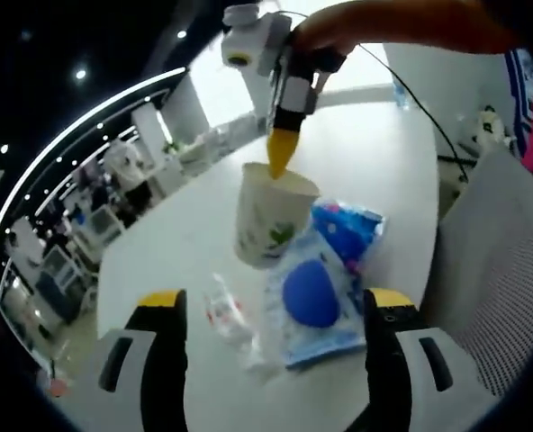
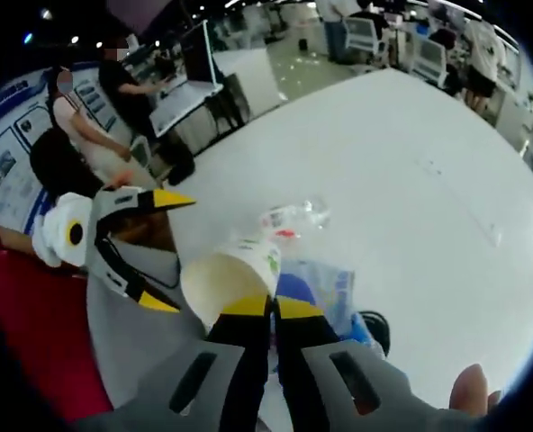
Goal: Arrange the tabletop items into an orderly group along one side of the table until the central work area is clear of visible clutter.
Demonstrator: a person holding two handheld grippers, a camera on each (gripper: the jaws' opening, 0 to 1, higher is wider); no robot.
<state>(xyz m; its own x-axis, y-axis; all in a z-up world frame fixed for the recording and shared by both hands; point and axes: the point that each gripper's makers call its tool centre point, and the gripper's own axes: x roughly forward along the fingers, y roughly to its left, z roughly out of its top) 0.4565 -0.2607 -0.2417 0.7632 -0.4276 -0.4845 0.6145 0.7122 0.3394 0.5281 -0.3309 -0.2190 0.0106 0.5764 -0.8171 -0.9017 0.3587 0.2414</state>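
Right tool (image 2: 271, 308) pinching upright paper cup (image 1: 268, 220) rim, mouth upward

Grey hand-held gripper (image 1: 275, 310) with black, yellow-tipped jaws

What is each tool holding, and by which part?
Right tool pinches the paper cup by its rim. Left tool is open, holding nothing.
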